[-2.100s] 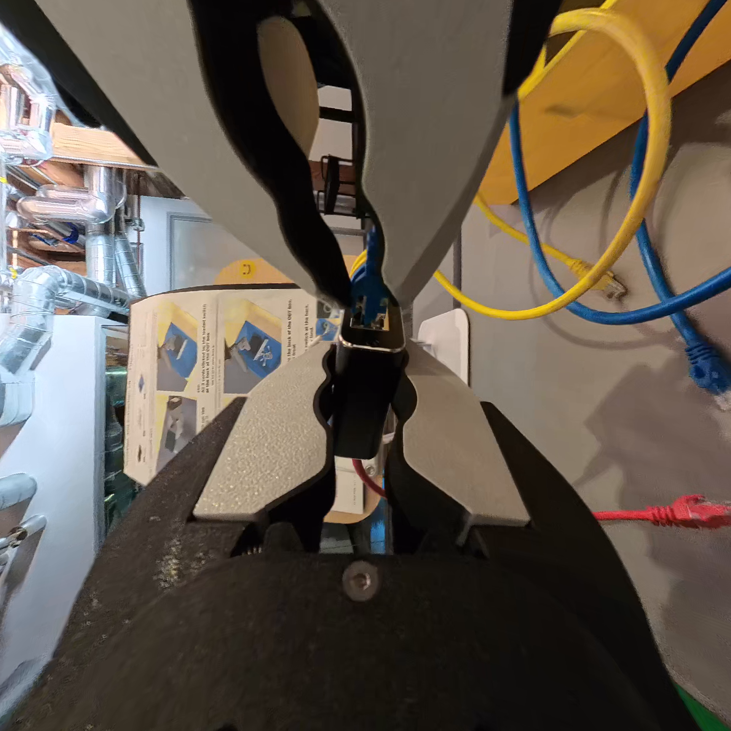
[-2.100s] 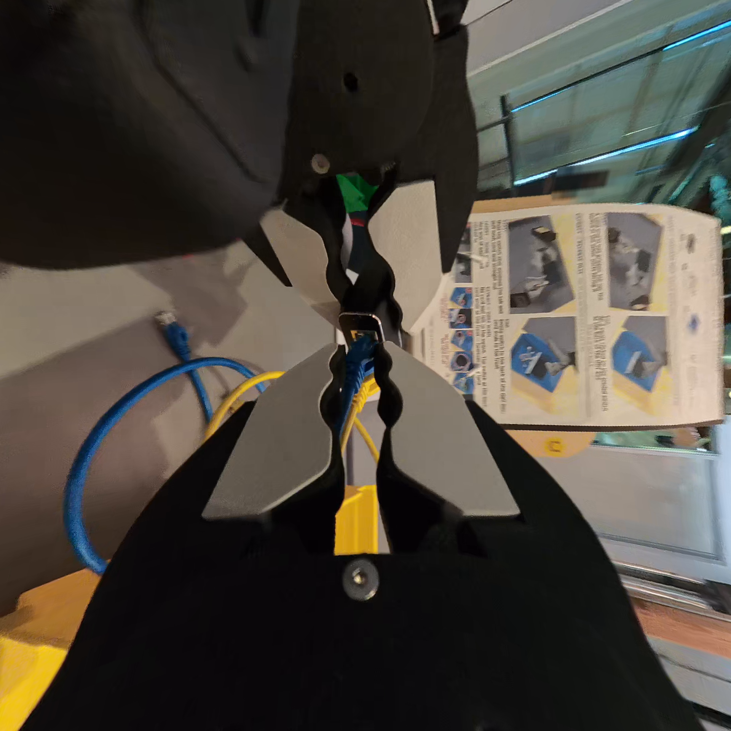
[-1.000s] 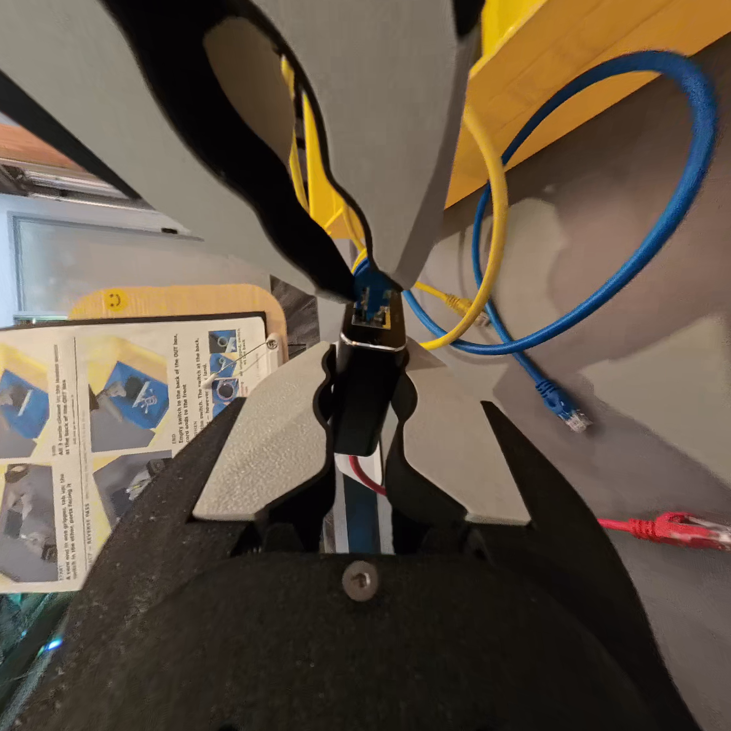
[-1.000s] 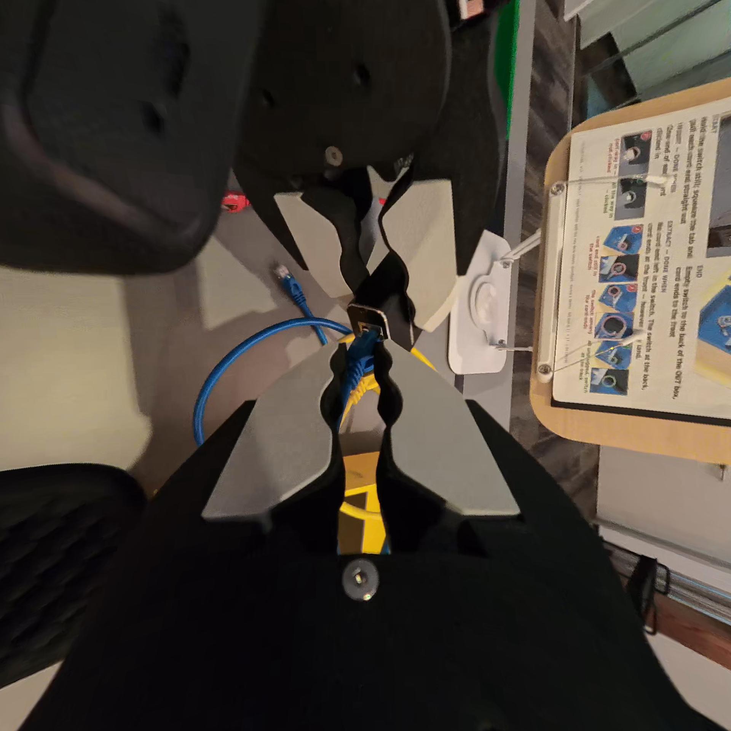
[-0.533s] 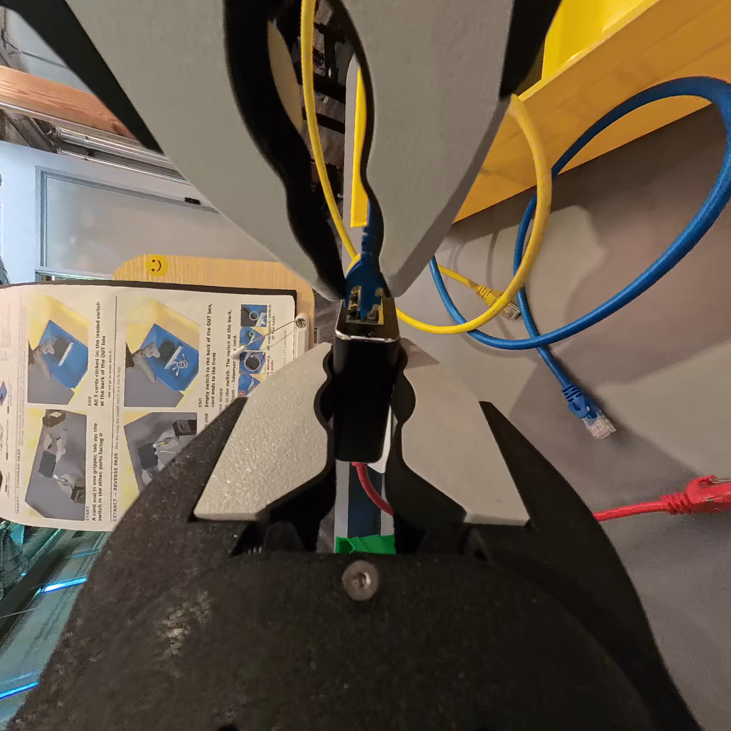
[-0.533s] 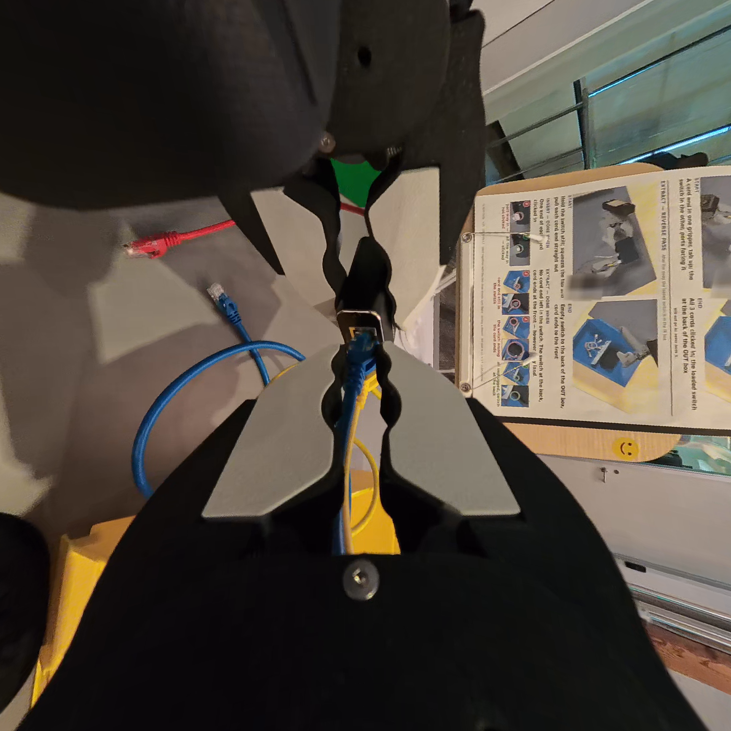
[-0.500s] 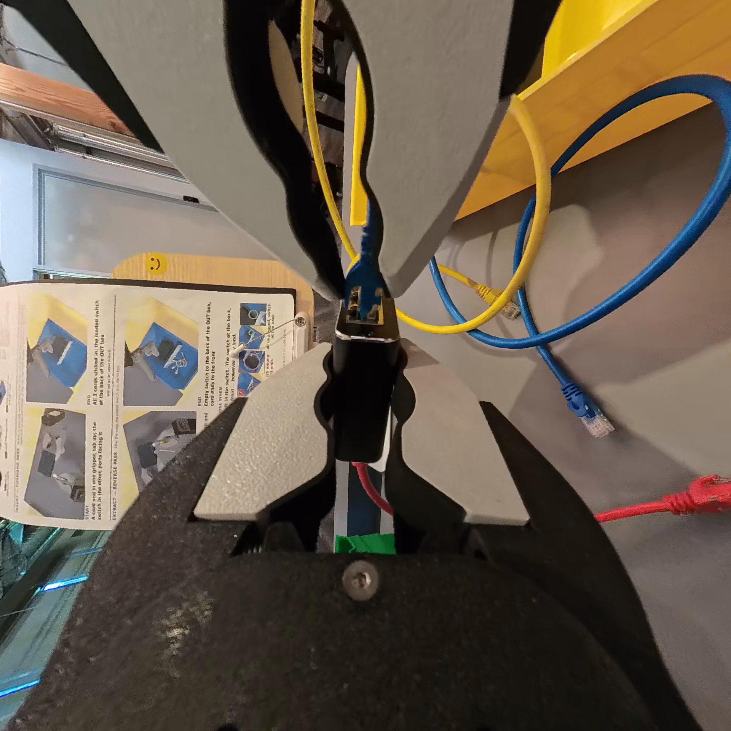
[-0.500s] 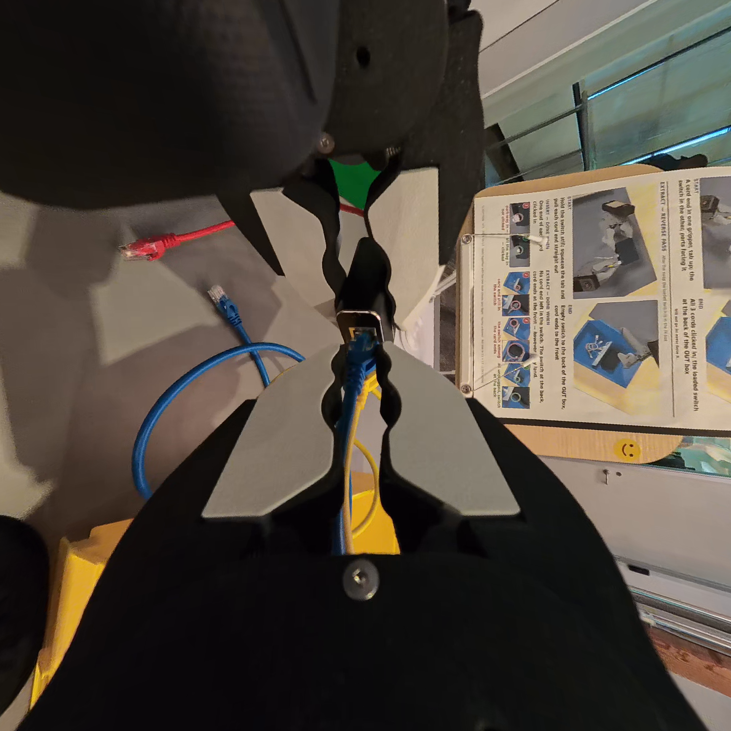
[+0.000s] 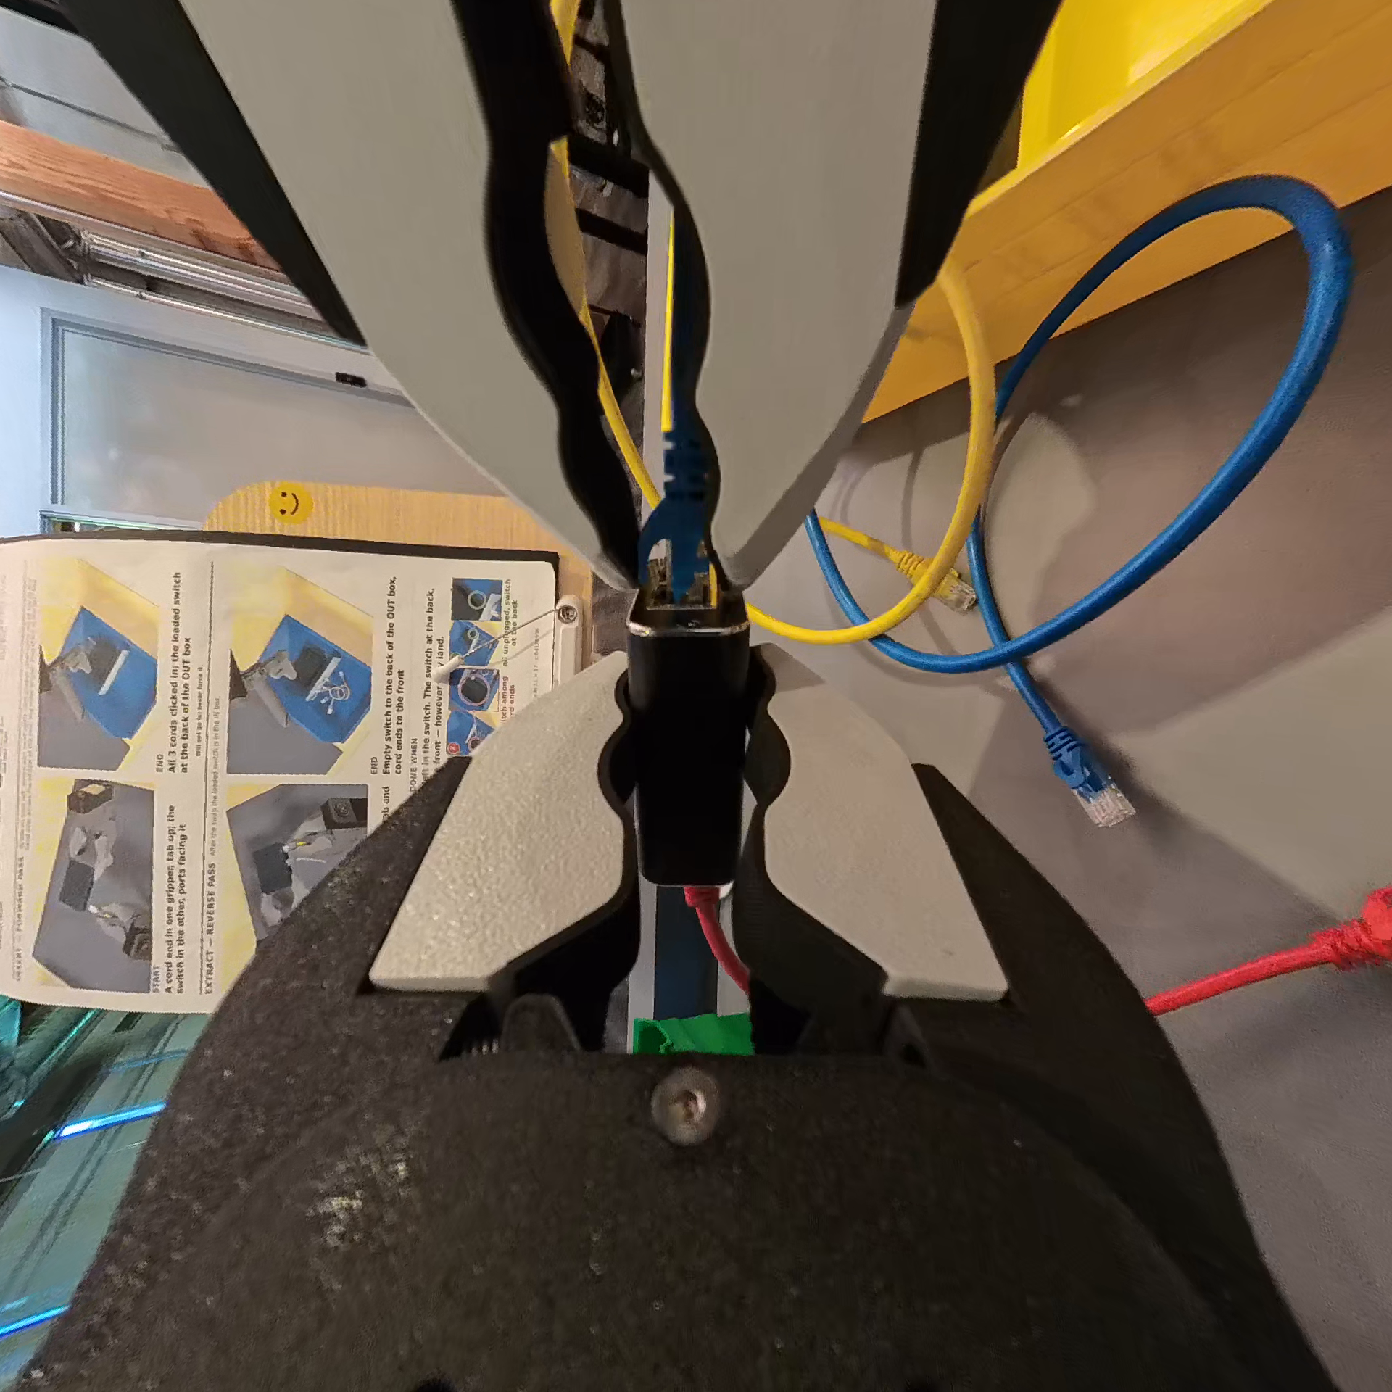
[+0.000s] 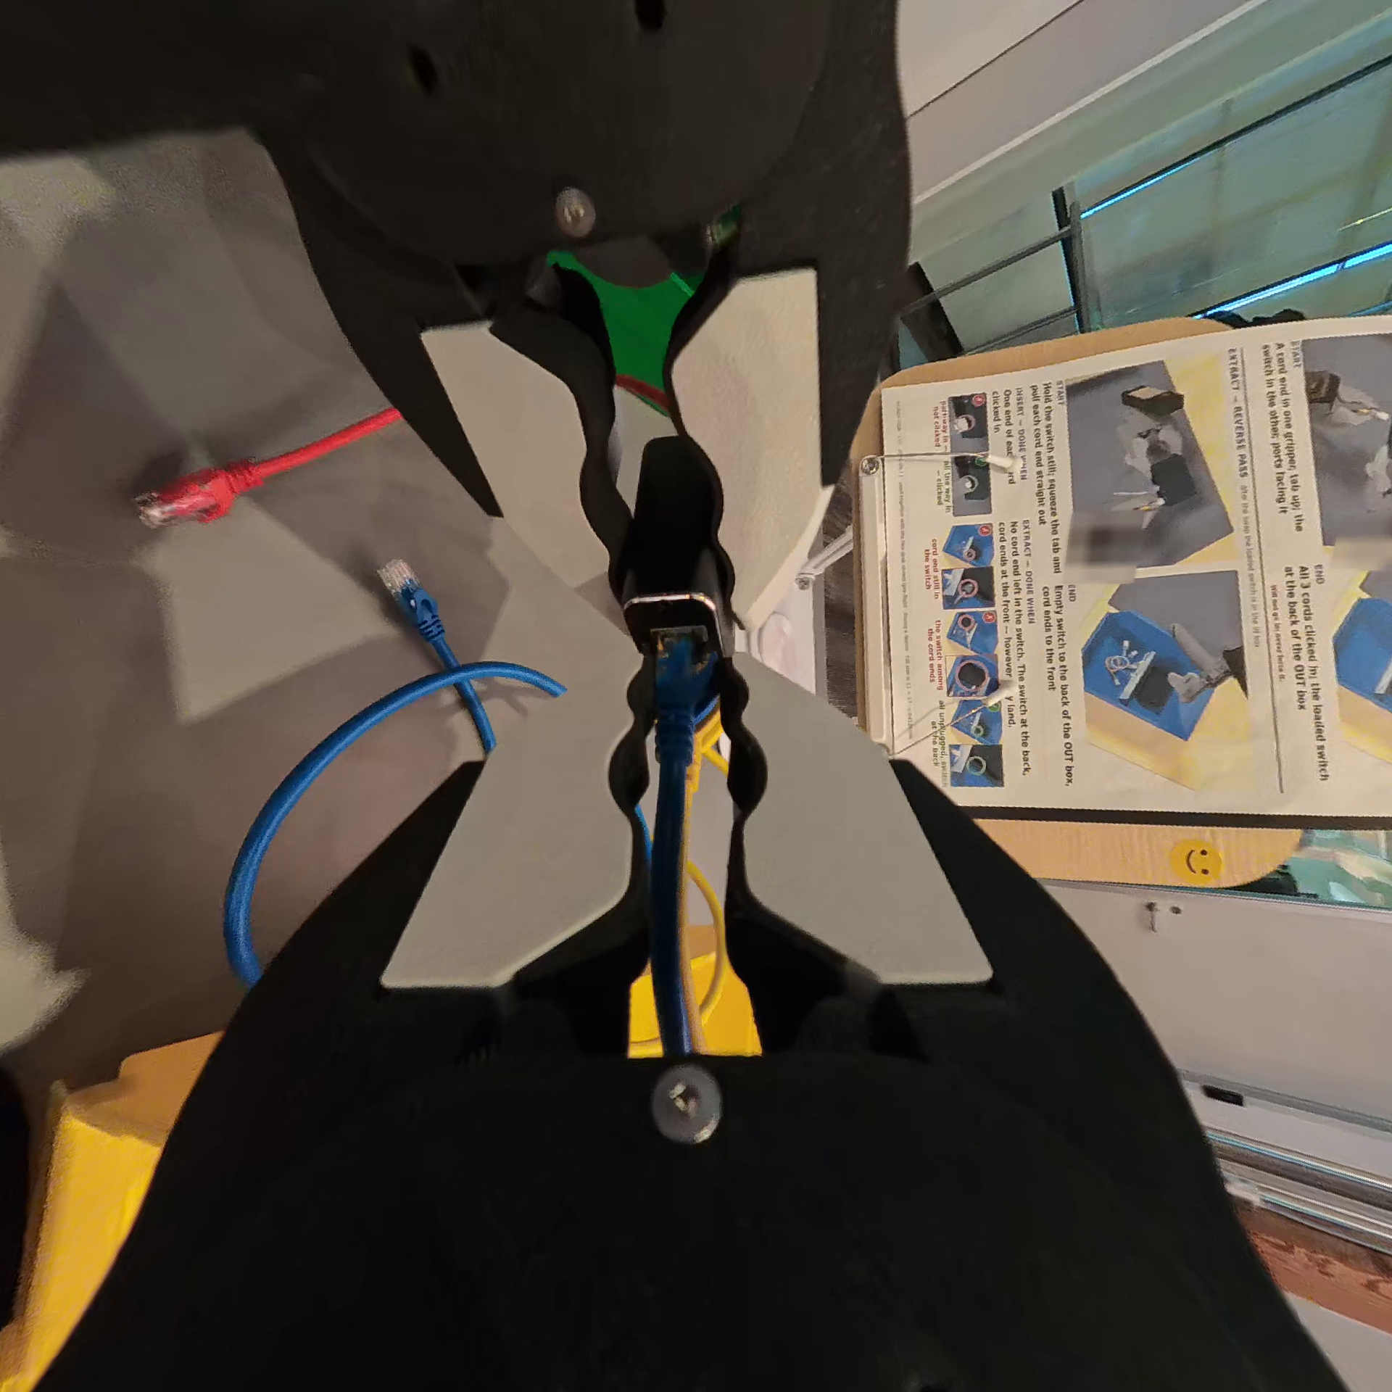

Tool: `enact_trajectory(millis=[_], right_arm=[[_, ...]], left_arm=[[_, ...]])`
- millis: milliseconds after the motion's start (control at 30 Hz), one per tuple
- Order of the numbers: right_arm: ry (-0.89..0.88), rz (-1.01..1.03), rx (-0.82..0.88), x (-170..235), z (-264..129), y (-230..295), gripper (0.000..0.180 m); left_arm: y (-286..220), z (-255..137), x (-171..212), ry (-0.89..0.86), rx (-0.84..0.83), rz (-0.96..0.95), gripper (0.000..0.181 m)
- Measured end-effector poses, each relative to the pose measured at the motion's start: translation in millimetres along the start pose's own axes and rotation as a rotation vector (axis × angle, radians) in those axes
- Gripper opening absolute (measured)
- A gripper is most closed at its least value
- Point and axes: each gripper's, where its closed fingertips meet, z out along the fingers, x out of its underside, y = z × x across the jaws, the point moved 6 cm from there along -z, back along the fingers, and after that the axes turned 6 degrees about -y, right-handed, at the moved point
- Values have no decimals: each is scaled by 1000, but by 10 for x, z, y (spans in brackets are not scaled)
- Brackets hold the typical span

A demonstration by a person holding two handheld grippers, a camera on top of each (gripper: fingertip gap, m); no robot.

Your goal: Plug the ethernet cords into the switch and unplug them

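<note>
While the printed instruction sheet stands on its rounded wooden board at the left edge of the left wrist view, the left gripper sits at centre, its pebbled grey fingers with wavy black pads clamped on the switch. That switch is a small smooth black block with a shiny metal rim at its port end; its long axis runs along the fingers, port end pointing away from the camera toward the right gripper. A red cord leaves its near end and trails right across the matte grey table, ending in a red plug. The right gripper meets it head-on, smooth grey fingers closed together on the ribbed boot of the blue cord, whose plug sits in the port. Whether it is fully seated cannot be told. A yellow cord runs alongside through the same gap. To the right, the blue cord loops widely over the table, its free plug lying apart from the yellow plug. A yellow bin borders the table beyond the loops; bare grey surface lies around the loose plugs.
</note>
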Motion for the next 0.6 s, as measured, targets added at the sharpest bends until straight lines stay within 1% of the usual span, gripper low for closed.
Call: enact_trajectory(millis=[133, 267, 367, 600], right_arm=[[-37, 9, 28, -29, -10, -33, 17], [-92, 28, 37, -65, -79, -55, 14], [-89, 12, 44, -63, -76, -54, 16], [-111, 1, 34, -67, -53, -36, 15]], left_arm=[[33, -22, 33, -13, 3, -31, 24], [75, -57, 73, -13, -9, -41, 24], [70, -54, 59, -8, -14, -26, 24], [58, -54, 46, -18, -10, -18, 24]])
